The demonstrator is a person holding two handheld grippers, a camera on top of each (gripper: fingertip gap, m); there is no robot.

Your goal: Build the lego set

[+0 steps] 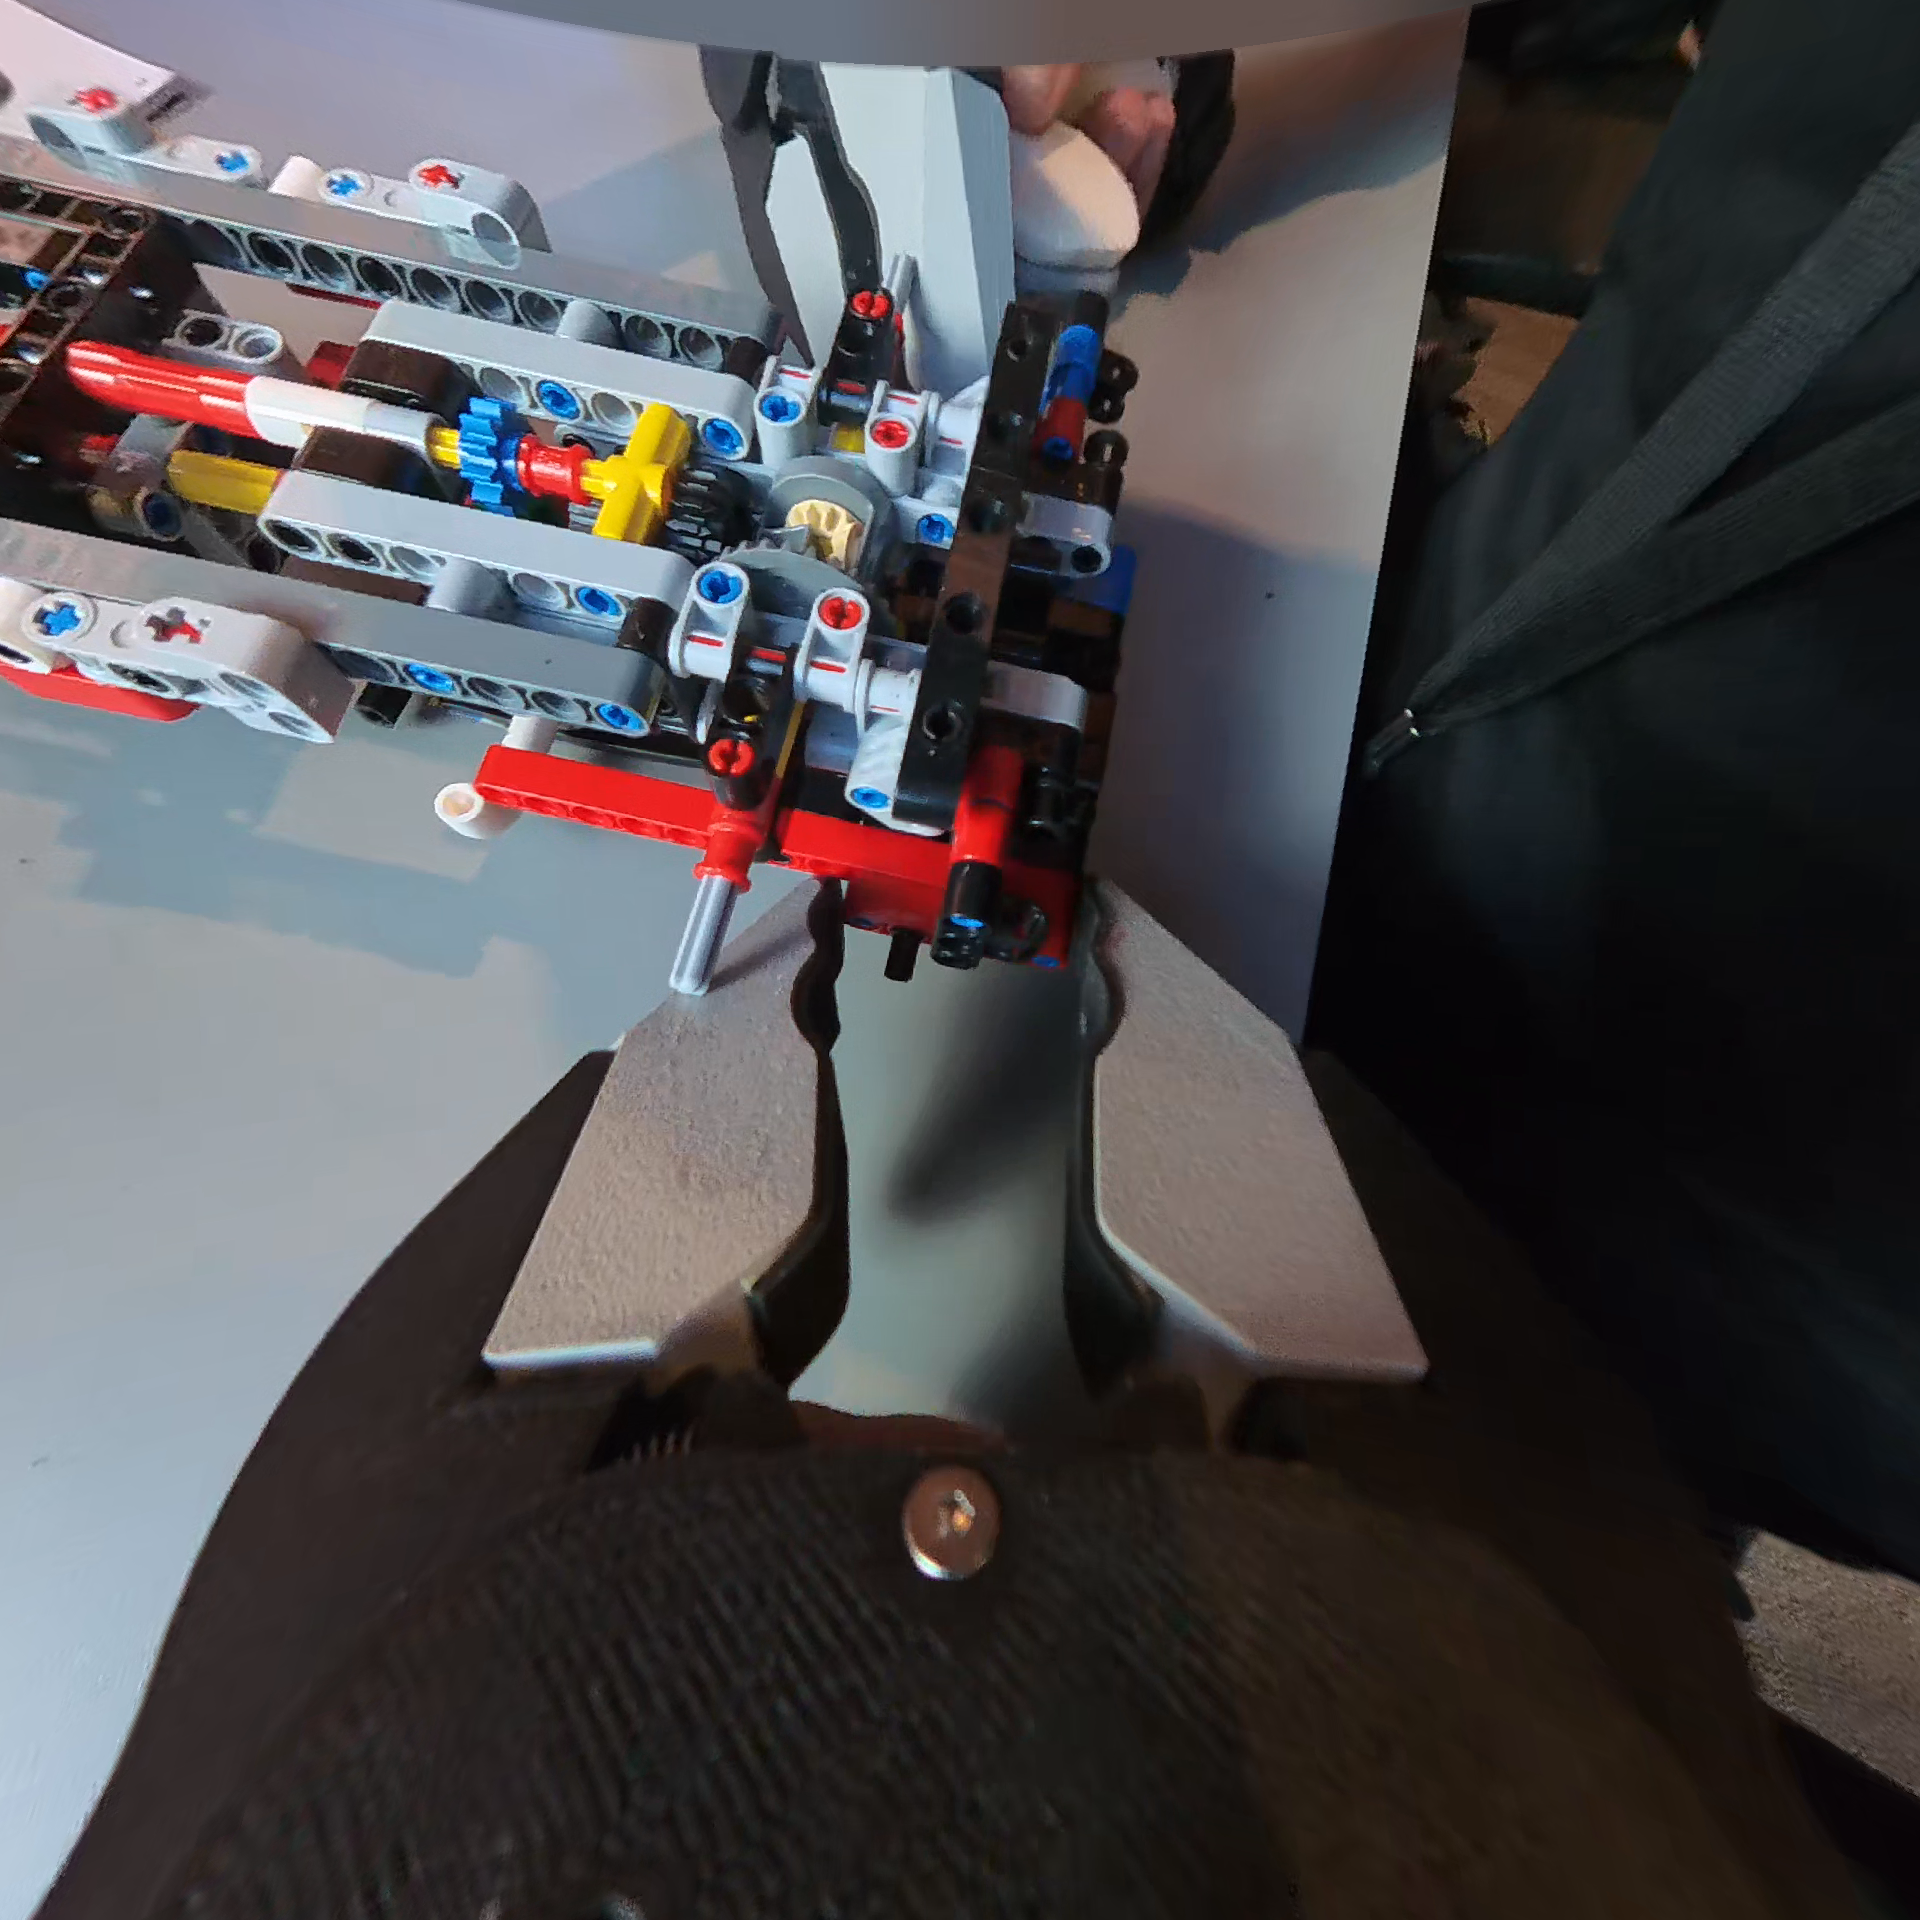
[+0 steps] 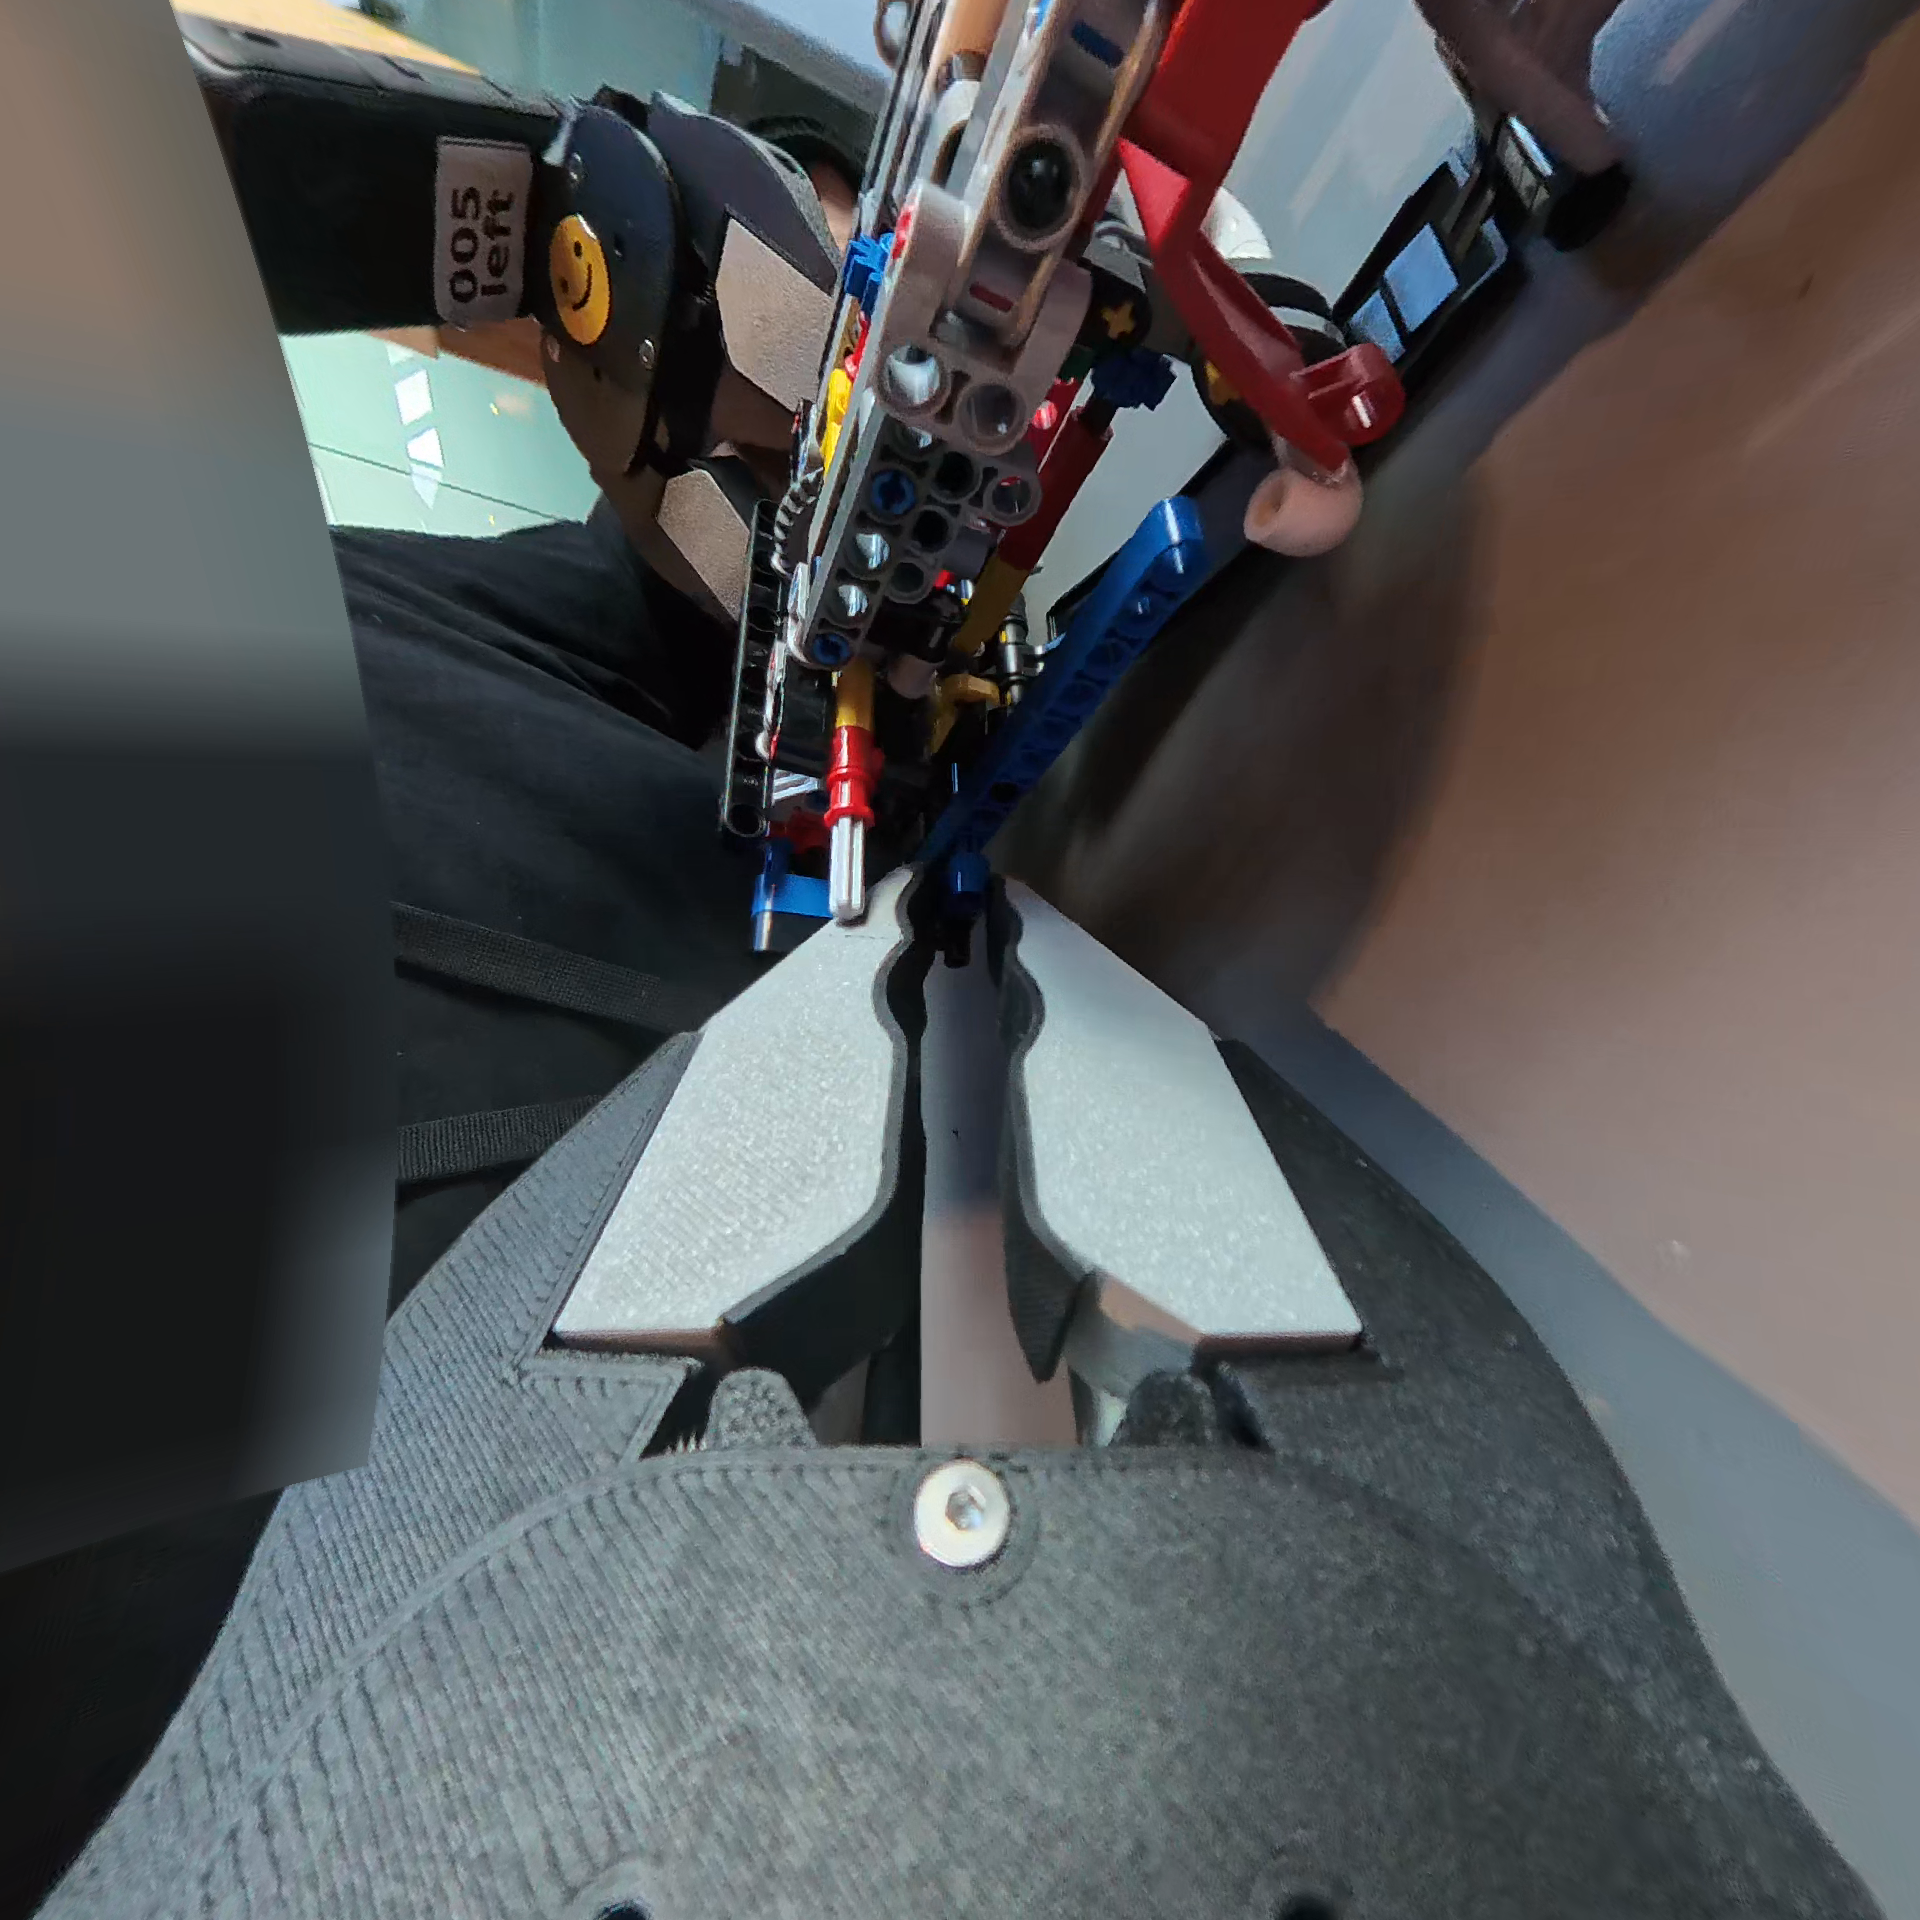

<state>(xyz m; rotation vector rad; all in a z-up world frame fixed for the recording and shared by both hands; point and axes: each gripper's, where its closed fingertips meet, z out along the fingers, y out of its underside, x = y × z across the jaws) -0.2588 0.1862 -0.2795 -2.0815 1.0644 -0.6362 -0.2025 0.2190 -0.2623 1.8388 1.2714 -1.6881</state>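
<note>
1. Your left gripper (image 1: 961,914) pinched the red corner of the lego model (image 1: 644,499), its 2 fingers closed against the red frame beam (image 1: 623,795) at the near end.
2. Your right gripper (image 2: 961,914) had its fingers nearly together around a dark blue pin (image 2: 964,868) at the tip of a blue beam (image 2: 1091,665) on the same model (image 2: 935,468).
3. You kept the model stretched over the pale grey table (image 1: 260,1039), its near end close to the table's edge; whether it touched the surface could not be told.
4. You could see your right gripper (image 1: 831,270) from the left wrist view, at the model's far side, with a hand (image 1: 1081,135) behind it.
5. You could see your left gripper (image 2: 727,447) from the right wrist view, black with a yellow round sticker (image 2: 578,278), pressed to the model's side.
6. A short grey axle (image 1: 704,935) stuck out of a red bushing near your left finger.
</note>
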